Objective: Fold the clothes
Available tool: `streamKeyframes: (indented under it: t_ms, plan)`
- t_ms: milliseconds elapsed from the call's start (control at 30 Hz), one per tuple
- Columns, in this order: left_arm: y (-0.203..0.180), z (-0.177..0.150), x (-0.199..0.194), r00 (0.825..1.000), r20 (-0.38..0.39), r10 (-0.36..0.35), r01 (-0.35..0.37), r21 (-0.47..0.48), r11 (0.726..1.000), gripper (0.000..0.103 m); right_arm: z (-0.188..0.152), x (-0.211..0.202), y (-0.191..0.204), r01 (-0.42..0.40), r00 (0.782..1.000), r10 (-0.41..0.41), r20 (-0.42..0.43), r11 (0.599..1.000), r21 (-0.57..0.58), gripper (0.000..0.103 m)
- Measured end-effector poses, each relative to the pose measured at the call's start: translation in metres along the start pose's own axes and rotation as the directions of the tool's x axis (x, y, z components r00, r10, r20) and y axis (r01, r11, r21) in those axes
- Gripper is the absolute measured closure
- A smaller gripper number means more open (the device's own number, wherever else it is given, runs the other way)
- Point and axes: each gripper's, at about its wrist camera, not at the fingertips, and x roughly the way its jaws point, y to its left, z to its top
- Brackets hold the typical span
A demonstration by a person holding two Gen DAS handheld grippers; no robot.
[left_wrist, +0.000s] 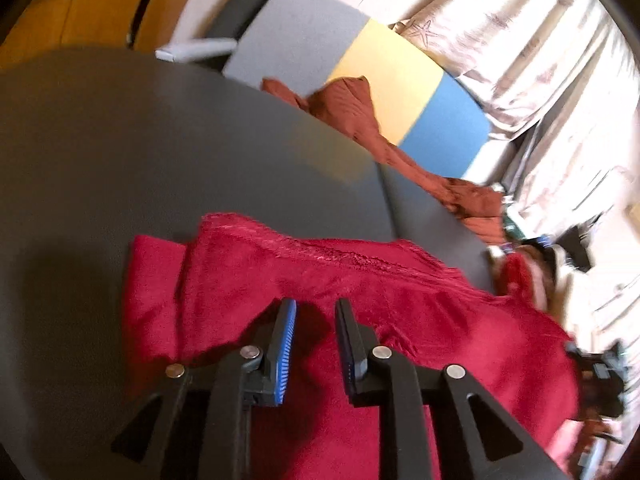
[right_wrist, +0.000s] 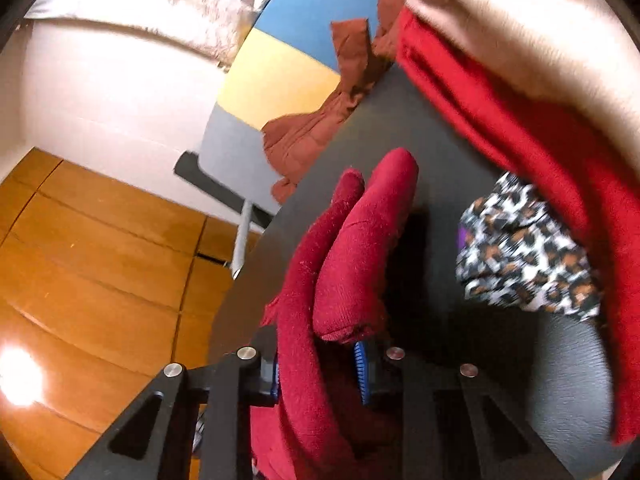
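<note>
A dark red knit garment (left_wrist: pixel 340 280) lies partly folded on the dark grey table (left_wrist: pixel 100 152). My left gripper (left_wrist: pixel 316 308) hovers just over it with its jaws apart and nothing between them. My right gripper (right_wrist: pixel 320 354) is shut on a thick bunched fold of the same red garment (right_wrist: pixel 352 248), which sticks up between the fingers and hides their tips. The table (right_wrist: pixel 400 128) lies under it.
A rust-brown garment (left_wrist: pixel 352 108) hangs over the table's far edge, also in the right wrist view (right_wrist: pixel 316 132). A leopard-print cloth (right_wrist: pixel 520 252), a brighter red garment (right_wrist: pixel 500 112) and a cream one lie at the right. A grey-yellow-blue board (left_wrist: pixel 388 68) stands behind. Wooden floor (right_wrist: pixel 100 260) lies below.
</note>
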Motion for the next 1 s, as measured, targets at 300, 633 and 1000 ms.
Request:
streamKeyframes:
  t_ms: [300,633,1000]
  plan:
    - [0.007,-0.017,-0.010,0.998,0.030,0.046,-0.051,0.157,0.986,0.084,-0.016,0.001,0.096,-0.026,1.000,0.029,0.006,0.972,-0.235,0.076]
    - [0.023,-0.013,-0.007,0.998,0.042,-0.048,0.044,0.098,0.994,0.085,-0.144,0.095,0.241,-0.166,0.972,0.004,-0.234,0.717,-0.677,0.076]
    - [0.073,-0.009,-0.006,0.948,0.052,-0.313,0.317,-0.182,0.931,0.093,-0.239,0.158,0.232,-0.212,0.923,-0.160,-0.351,0.550,-0.808,0.066]
